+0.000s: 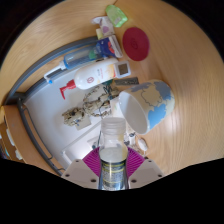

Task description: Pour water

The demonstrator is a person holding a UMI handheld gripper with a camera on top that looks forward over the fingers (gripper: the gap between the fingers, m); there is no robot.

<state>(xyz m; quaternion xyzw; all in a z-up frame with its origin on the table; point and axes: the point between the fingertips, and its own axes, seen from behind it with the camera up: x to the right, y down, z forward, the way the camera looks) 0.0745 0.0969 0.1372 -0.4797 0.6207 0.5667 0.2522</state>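
No legible text, brand, number or sign found. The label on the white bottle beyond the tool is too small to read.

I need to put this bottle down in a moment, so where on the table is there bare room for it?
The gripper is shut on the clear bottle. Bare wooden table lies beyond the blue and white cup, beside the red lid. It is crowded on the other side: the white spray bottle, toothpaste tubes and small clutter fill it.
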